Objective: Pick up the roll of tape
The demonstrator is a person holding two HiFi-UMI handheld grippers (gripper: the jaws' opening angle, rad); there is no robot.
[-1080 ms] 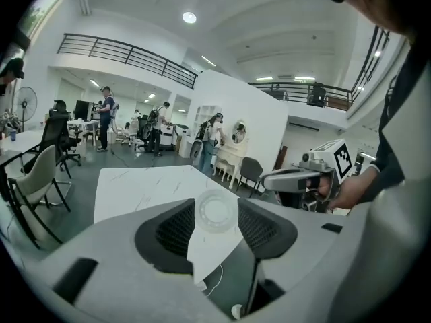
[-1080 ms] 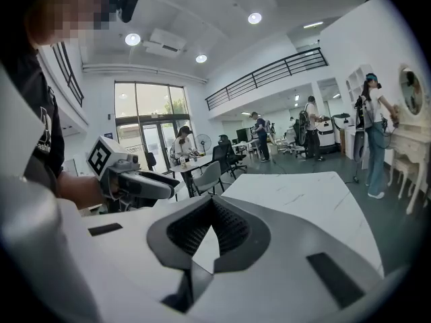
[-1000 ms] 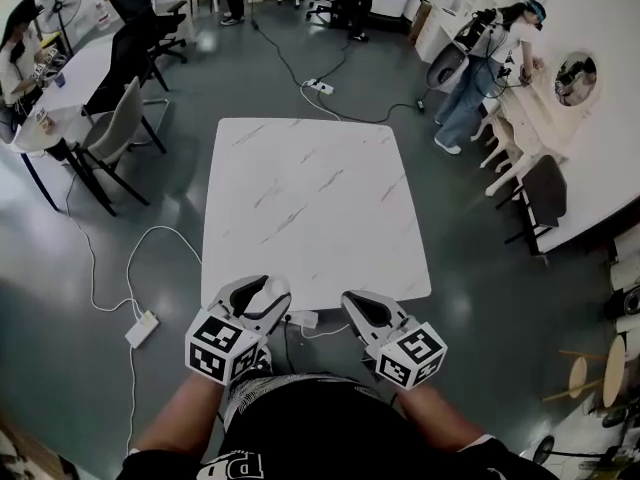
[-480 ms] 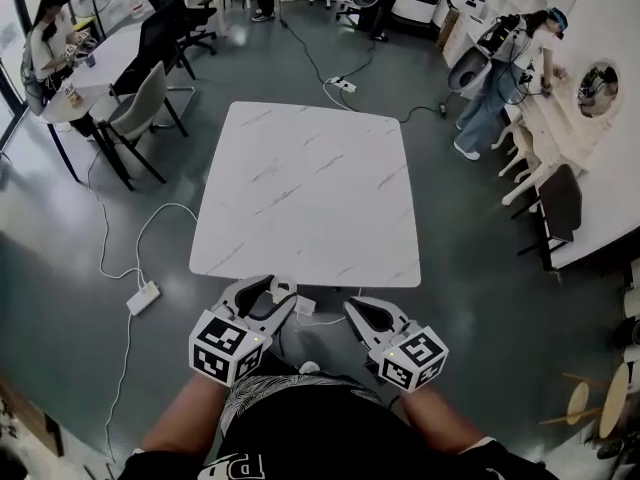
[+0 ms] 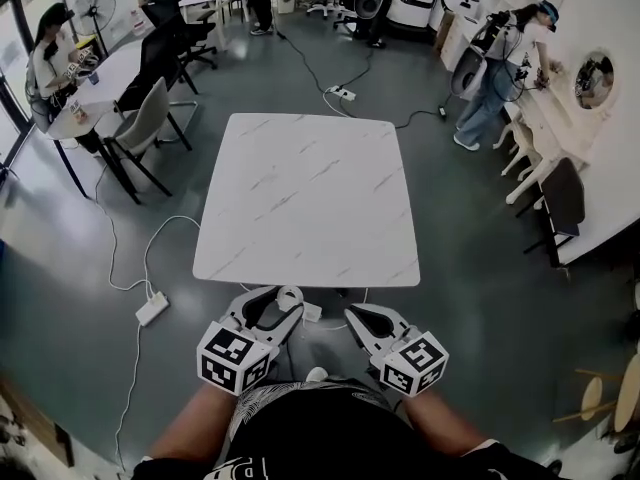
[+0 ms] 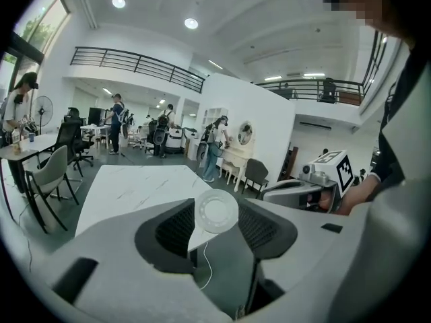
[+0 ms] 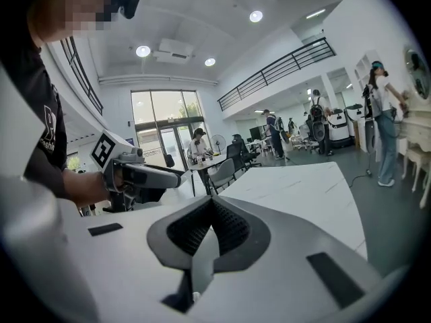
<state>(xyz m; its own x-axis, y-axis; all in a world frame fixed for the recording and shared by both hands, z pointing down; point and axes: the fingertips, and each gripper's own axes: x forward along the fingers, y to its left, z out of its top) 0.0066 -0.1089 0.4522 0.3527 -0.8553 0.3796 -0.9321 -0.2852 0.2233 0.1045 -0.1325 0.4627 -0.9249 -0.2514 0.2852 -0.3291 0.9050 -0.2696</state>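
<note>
Both grippers are pulled back off the worktop (image 5: 310, 198) now; roll of tape (image 6: 215, 210) is clamped in the left gripper (image 5: 280, 305) fingers, right gripper (image 5: 356, 317) fingers are closed empty, pickup looks done

White marble table (image 5: 310, 198), grey chair (image 5: 143, 111), floor fan (image 5: 97, 6), power strip (image 5: 152, 309)

Bottom edge cuts off the person's torso (image 5: 300, 433)

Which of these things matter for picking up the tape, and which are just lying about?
In the job: roll of tape, gripped by the left gripper; right gripper, shut and empty.
Lying about: white table, grey chair, floor power strip, standing fan.
</note>
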